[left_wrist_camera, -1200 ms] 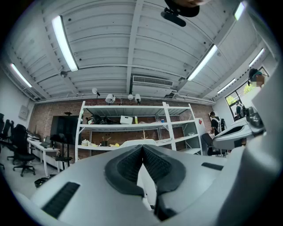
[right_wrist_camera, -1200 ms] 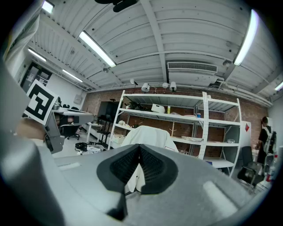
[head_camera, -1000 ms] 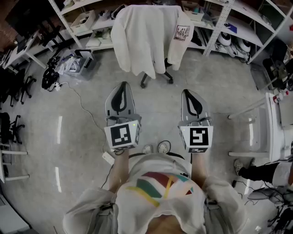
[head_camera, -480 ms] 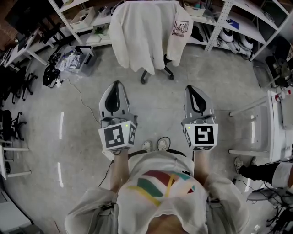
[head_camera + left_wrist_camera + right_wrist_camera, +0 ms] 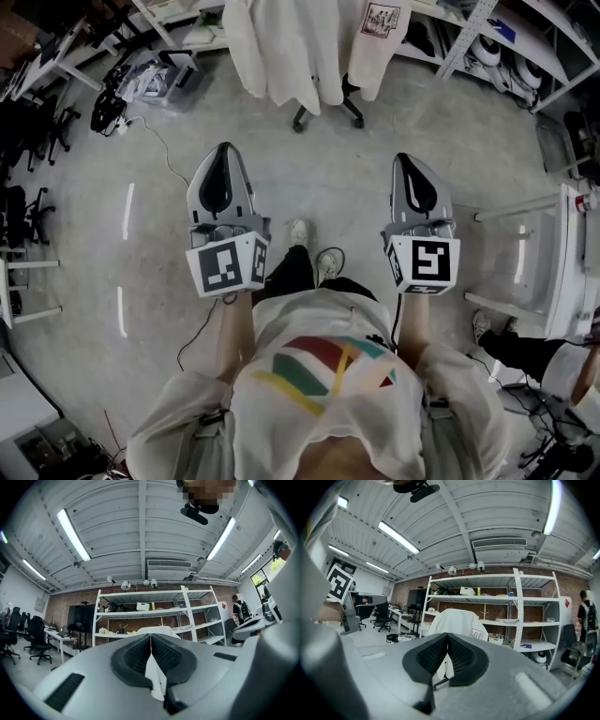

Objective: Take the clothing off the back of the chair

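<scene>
Fig.: White, patch-printed clothing [image 5: 295,47] is draped over the chair [image 5: 356,117] back; left gripper [image 5: 223,155] and right gripper [image 5: 411,164] are held short of the chair, jaws closed, empty.

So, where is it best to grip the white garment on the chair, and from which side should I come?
Likely the top fold, where the garment bends over the back of the chair, one shoulder each, coming level from the near side. It only hangs there, so lifting should free it. The left gripper and right gripper are shut; open the fingers first.
</scene>
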`<action>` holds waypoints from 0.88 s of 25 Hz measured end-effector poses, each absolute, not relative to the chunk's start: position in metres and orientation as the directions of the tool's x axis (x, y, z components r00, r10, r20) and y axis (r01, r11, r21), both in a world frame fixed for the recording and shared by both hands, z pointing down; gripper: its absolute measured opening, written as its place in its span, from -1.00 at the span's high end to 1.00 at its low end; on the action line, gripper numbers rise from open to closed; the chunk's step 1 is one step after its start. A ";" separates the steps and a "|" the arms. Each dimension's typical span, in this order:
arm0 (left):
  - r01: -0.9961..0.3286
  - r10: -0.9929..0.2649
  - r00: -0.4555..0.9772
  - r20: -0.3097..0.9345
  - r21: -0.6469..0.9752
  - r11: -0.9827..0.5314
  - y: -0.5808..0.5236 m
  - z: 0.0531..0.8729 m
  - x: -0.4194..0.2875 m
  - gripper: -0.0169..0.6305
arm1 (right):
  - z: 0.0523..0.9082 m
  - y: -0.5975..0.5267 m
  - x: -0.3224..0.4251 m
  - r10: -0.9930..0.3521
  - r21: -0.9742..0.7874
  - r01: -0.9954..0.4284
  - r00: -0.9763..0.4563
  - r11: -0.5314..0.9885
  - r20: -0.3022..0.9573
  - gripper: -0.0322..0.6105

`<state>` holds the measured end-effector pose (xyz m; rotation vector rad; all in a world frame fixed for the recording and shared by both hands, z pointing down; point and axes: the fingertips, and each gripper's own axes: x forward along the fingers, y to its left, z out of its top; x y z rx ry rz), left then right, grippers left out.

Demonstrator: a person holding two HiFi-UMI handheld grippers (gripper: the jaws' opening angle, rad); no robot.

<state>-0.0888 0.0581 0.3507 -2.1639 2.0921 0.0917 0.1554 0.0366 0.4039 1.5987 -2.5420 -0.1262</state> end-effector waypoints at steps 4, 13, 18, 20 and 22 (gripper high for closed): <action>-0.999 -0.991 0.024 -0.131 -0.046 -0.018 0.049 0.352 -0.095 0.90 | 0.402 0.027 0.140 -0.886 0.160 -0.872 -0.459 0.463 0.068 0.89; -0.997 -0.987 0.072 -0.144 0.029 -0.077 -0.030 0.360 -0.120 0.90 | 0.399 -0.036 0.116 -0.900 0.176 -0.883 -0.431 0.435 0.062 0.89; -0.993 -0.974 0.116 -0.194 0.001 -0.119 -0.099 0.339 -0.145 0.90 | 0.374 -0.102 0.095 -0.932 0.184 -0.915 -0.363 0.359 0.010 0.89; -0.992 -0.969 0.125 -0.212 -0.004 -0.127 -0.121 0.329 -0.160 0.90 | 0.363 -0.123 0.083 -0.938 0.187 -0.922 -0.347 0.338 -0.015 0.89; -0.991 -0.965 0.135 -0.224 -0.009 -0.137 -0.141 0.322 -0.172 0.90 | 0.353 -0.141 0.075 -0.946 0.189 -0.931 -0.324 0.312 -0.035 0.89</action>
